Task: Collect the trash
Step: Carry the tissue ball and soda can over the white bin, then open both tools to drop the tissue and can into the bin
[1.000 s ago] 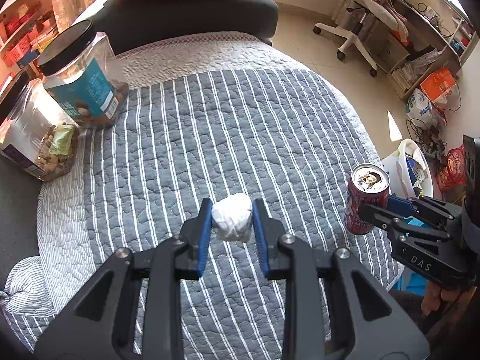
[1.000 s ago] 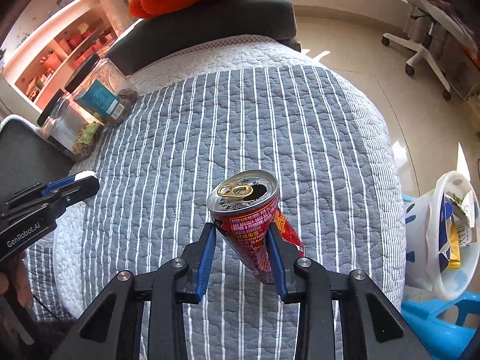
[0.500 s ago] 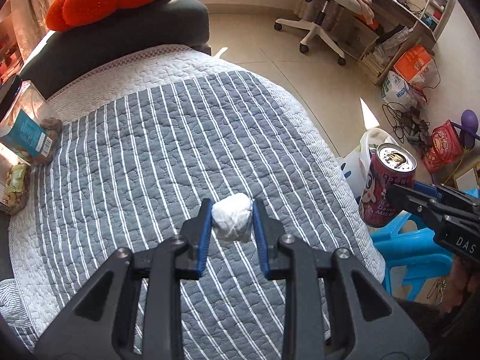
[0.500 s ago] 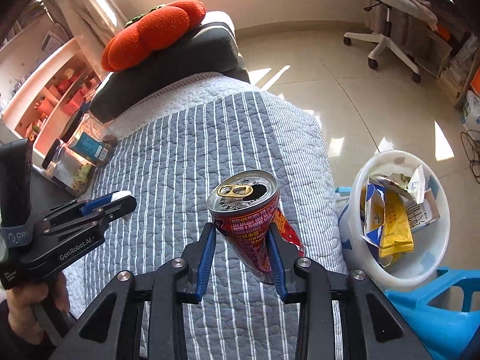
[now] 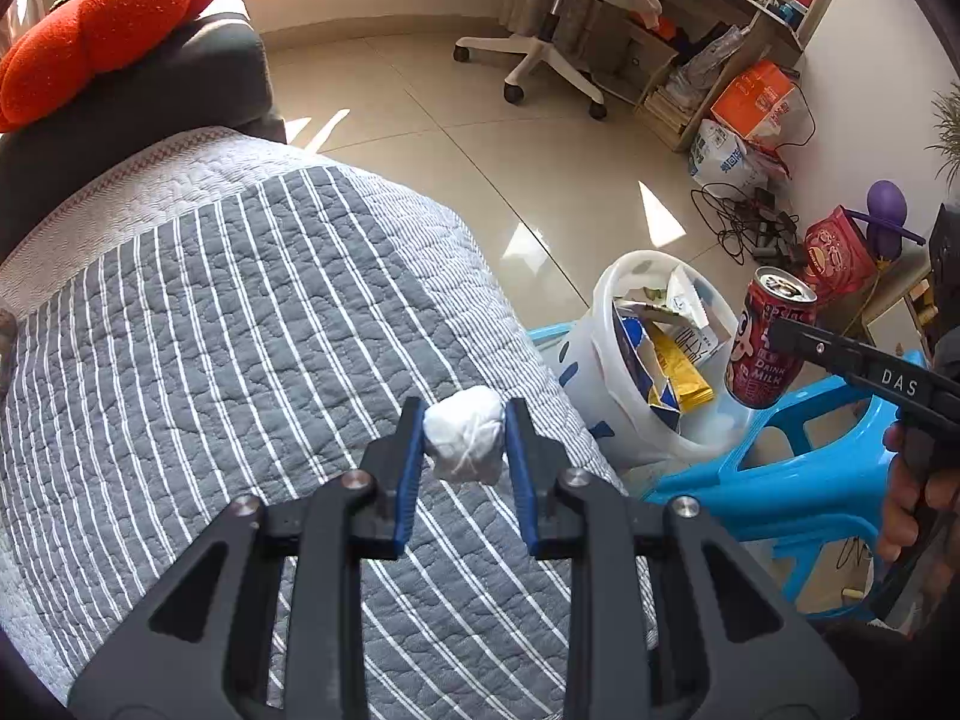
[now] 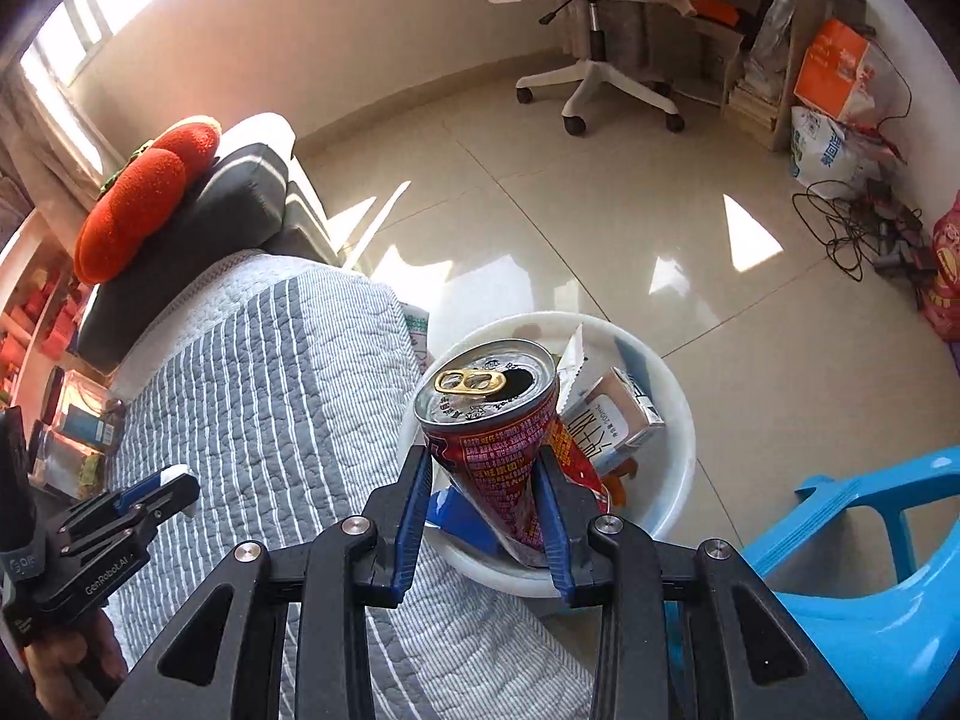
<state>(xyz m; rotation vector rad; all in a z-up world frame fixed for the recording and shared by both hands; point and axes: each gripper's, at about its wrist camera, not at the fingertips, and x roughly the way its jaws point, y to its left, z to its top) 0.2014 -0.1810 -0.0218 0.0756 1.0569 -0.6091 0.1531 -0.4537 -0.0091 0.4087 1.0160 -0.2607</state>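
Note:
My left gripper (image 5: 463,444) is shut on a crumpled white paper ball (image 5: 463,433) and holds it above the right edge of the striped grey quilt (image 5: 240,330). My right gripper (image 6: 487,480) is shut on an opened red drink can (image 6: 495,420), held tilted just over the white trash bin (image 6: 678,414). In the left wrist view the can (image 5: 765,339) hangs right of the bin (image 5: 591,360), which holds several cartons and wrappers. The left gripper also shows in the right wrist view (image 6: 174,483) at the lower left.
A blue plastic stool (image 5: 780,480) stands beside the bin. A dark sofa arm with an orange cushion (image 5: 102,24) lies behind the quilt. A white office chair (image 5: 552,12), boxes, bags and cables (image 5: 738,216) sit across the tiled floor. Jars (image 6: 78,438) stand at the quilt's far left.
Both grippers swung right, from over the quilt toward the bin. The can now hangs over the bin's rim. Both grips stay shut.

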